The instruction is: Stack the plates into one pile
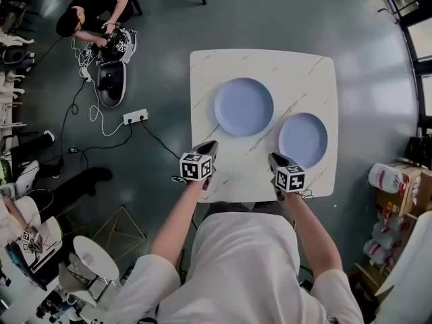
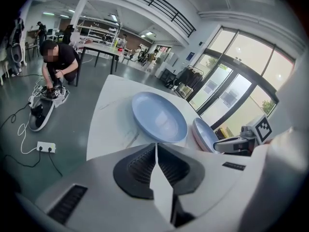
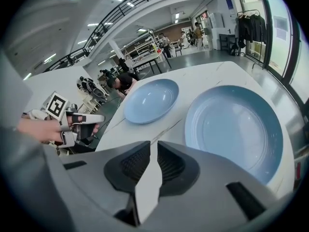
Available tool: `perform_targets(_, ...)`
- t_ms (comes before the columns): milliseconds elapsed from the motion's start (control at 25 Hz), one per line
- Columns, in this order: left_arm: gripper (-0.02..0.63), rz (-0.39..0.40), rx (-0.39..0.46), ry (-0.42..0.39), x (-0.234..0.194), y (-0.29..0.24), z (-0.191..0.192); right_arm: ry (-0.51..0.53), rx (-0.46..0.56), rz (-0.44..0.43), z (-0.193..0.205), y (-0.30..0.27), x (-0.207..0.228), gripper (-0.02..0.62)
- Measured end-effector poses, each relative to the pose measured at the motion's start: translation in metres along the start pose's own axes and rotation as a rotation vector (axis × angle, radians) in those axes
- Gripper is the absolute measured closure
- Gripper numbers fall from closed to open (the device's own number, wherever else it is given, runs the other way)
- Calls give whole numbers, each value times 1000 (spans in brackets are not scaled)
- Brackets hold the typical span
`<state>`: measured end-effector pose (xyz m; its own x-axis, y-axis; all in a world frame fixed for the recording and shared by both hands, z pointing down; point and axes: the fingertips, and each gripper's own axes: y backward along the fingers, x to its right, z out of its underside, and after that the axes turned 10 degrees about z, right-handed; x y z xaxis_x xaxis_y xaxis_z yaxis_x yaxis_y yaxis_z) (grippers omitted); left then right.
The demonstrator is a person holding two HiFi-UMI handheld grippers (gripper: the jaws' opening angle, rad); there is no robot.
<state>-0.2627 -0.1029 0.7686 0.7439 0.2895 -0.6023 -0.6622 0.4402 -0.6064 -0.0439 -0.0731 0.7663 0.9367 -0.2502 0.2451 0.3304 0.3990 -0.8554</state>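
Over the bench's (image 1: 223,66) near edge, the left gripper (image 1: 210,144) is hovering closed, the right gripper (image 1: 273,158) barely ajar, both empty; the pale-blue far plate (image 1: 244,106) and near plate (image 1: 303,140) are lying just apart.

L gripper (image 1: 212,144) closed, R gripper (image 1: 273,156) ajar
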Motion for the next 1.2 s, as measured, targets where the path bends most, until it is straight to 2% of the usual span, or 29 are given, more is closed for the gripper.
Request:
perform_targets(160,591,-10,1,4,-18,-12,-14,-27,10,-8,-16,-15,4,554)
perform_targets(320,589,-22,5,-2,-27,-21,-30,-98,11,-21,-30,-31,10,552)
perform_targets(440,588,-23,20,2,-34,-28,-42,-144,23,-32,-41,-41,15,500)
perform_targets(520,585,-26,26,11,-38,-33,-49,-160,33,-39,-49,-48,16,489)
perform_targets(600,559,-33,21,22,-44,-39,-54,-171,30,-41,-55,-55,15,486)
perform_targets(720,484,-48,12,44,-52,-48,-58,-191,2,-35,-58,-67,15,485)
perform_targets(840,452,-61,13,74,-60,-57,-62,-224,-5,-32,-62,-78,15,477)
perform_targets(1000,423,-60,1,91,-65,-69,-63,-251,-10,-8,-65,-89,14,463)
perform_targets(1200,421,-72,-40,119,-72,-84,-58,-281,-53,5,-64,-102,13,463)
